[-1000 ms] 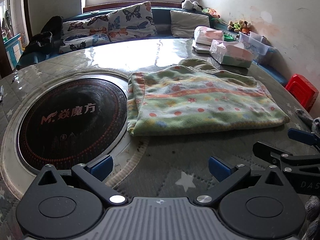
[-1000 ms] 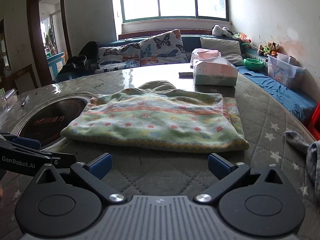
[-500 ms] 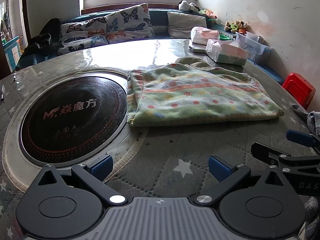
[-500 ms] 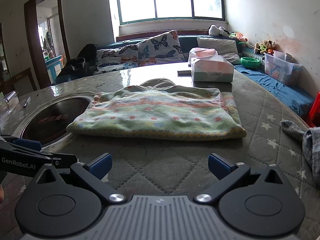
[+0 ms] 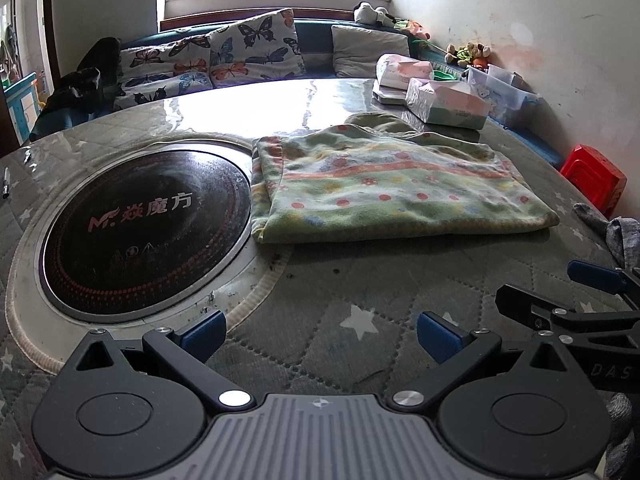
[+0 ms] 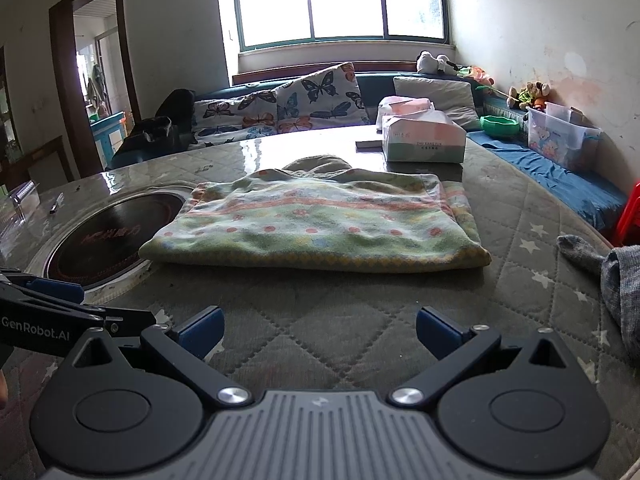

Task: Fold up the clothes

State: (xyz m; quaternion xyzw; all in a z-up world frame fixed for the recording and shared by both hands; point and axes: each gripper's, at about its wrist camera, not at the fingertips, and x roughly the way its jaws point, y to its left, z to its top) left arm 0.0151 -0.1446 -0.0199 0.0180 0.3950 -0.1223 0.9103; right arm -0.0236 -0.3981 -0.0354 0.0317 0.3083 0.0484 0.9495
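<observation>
Folded garment [image 5: 394, 192] flat on the tabletop [image 5: 360, 292], dead ahead at 12 o'clock from the right claw [image 6: 318, 330], nearer 1 o'clock from the left claw [image 5: 320, 332]. Long axis crosswise, 9 to 3. Both claws spread wide, gripping nothing, low over the quilted cover and apart from the cloth. Right claw probably the squarer to the near folded edge (hotplate [image 5: 140, 232] at 10 o'clock of the left). Grey garment [image 6: 616, 280] waiting at 3 o'clock.

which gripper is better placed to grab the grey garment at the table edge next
Right, probably. The grey garment lies at the table's right edge, beside the open, empty right gripper. The left gripper, also open, sits farther left, near the cooktop.
</observation>
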